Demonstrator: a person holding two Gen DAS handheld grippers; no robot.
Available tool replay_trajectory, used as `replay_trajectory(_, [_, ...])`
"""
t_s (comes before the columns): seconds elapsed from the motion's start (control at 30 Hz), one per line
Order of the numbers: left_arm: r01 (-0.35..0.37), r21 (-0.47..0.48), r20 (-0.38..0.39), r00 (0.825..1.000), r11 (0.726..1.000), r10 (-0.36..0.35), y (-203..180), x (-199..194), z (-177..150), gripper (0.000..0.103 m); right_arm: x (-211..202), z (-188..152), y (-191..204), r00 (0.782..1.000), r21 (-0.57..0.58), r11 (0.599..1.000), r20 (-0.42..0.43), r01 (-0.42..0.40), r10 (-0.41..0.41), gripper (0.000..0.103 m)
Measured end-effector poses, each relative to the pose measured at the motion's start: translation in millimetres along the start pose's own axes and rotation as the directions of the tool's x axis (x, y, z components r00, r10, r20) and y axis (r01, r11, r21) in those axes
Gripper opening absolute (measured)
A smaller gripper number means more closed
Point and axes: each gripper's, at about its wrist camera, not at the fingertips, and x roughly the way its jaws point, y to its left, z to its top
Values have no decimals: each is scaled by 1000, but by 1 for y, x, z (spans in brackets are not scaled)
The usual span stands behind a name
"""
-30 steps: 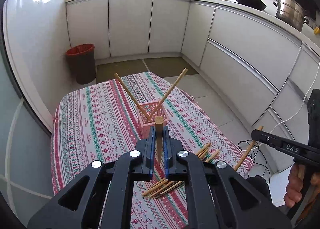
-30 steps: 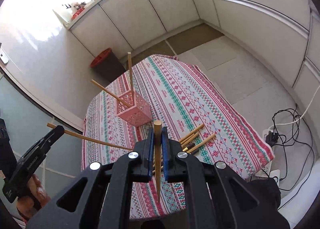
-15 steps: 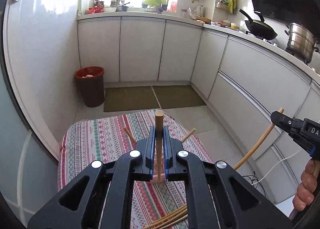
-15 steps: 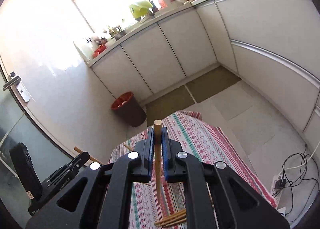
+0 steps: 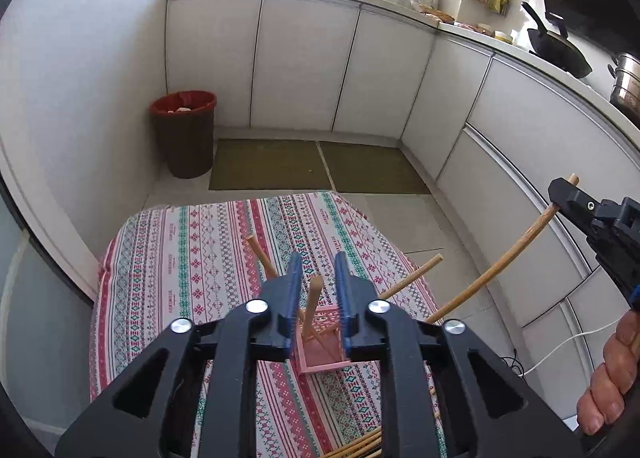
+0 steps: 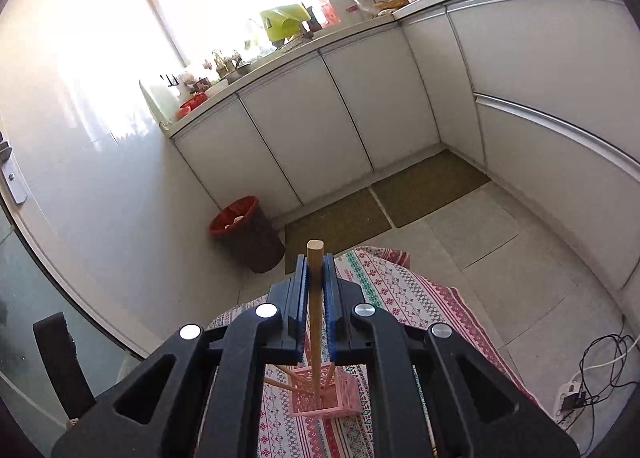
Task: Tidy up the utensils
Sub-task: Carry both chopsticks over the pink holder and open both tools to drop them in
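Observation:
A pink slotted basket [image 5: 320, 354] stands on the patterned tablecloth [image 5: 180, 258], with two chopsticks [image 5: 412, 274] leaning out of it. My left gripper [image 5: 318, 260] hovers just above the basket and its jaws are opening. A wooden chopstick [image 5: 313, 306] stands loose between the pads, its lower end in the basket. My right gripper [image 6: 315, 262] is shut on another chopstick [image 6: 315, 298], which hangs down to the basket [image 6: 324, 398]. In the left wrist view the right gripper [image 5: 568, 194] comes in from the right, its chopstick [image 5: 492, 270] slanting towards the basket.
Several loose chopsticks [image 5: 360, 446] lie on the cloth near me. A red-lined bin [image 5: 186, 134] stands on the floor beyond the table, beside white cabinets [image 5: 304, 66]. Cables and a power strip [image 6: 592, 378] lie on the floor to the right. A hand [image 5: 612, 378] holds the right gripper.
My left gripper's jaws have parted, and its chopstick now leans free in the basket. The right gripper has come up over the basket with its chopstick still held.

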Motion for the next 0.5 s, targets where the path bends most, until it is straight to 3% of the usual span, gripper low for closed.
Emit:
replay_trajectory(0.1, [51, -89, 44, 998, 995, -47, 15, -13, -4, 31, 11, -7, 6, 1000, -38, 999, 10, 13, -13, 8])
replay_trajectory(0.3, [49, -181, 127, 992, 982, -26, 42, -37, -3, 32, 32, -19, 19, 999, -97, 994, 25, 41, -39, 8])
replay_trajectory(0.5, [41, -212, 107, 994, 976, -18, 57, -30, -4, 32, 49, -34, 26, 999, -119, 991, 18, 53, -51, 8])
